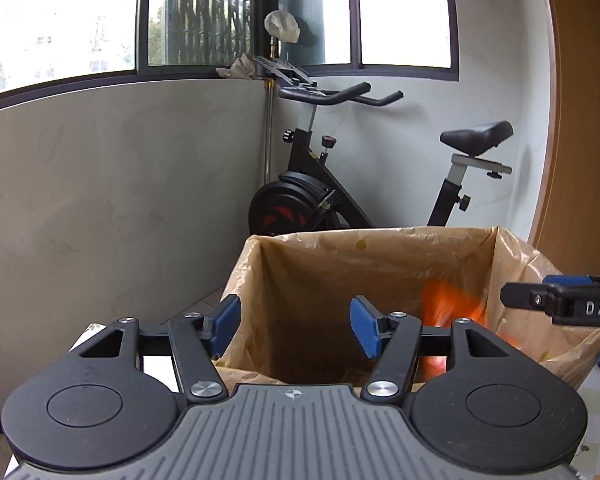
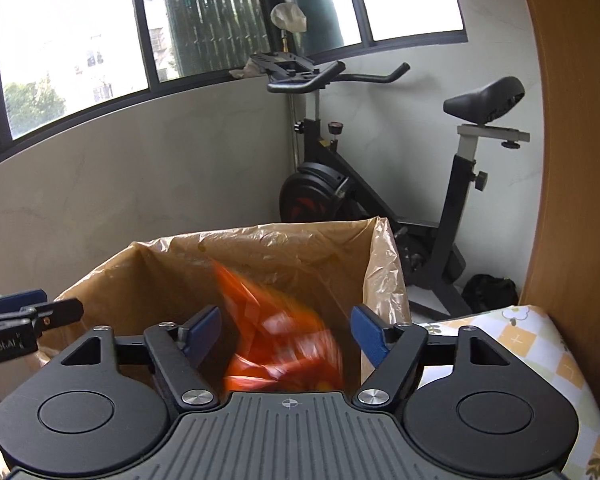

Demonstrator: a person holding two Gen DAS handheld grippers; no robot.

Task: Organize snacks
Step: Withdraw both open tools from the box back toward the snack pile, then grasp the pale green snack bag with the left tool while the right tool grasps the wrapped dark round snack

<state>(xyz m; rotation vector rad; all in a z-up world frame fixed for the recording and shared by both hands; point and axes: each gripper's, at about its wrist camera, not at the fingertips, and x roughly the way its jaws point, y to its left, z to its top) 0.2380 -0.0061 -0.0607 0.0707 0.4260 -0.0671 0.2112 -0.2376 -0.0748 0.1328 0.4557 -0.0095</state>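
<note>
Hovering over the mouth of a bag-lined box (image 2: 284, 248), right gripper (image 2: 286, 330) with fingers spread wide and gripping nothing — orange snack packet (image 2: 284, 336) blurring just ahead of and below the blue pads (image 2: 366, 334), apparently dropping into the liner, touching neither finger. Holding alongside on the near side, left gripper (image 1: 296, 326) also standing apart and carrying nothing, the same orange smear (image 1: 452, 304) showing off to its right, low inside the bag. Sitting well beyond both claws, an exercise bike (image 2: 380, 168), clear of the work. Judging the risks: packet clipping the crinkled liner edge near the right pad and hanging up or dragging the plastic inward; liner slipping off the rim; either claw dipping and snagging the film — likeliest if lowering further before pulling back. Landing spot inside not visible.
</note>
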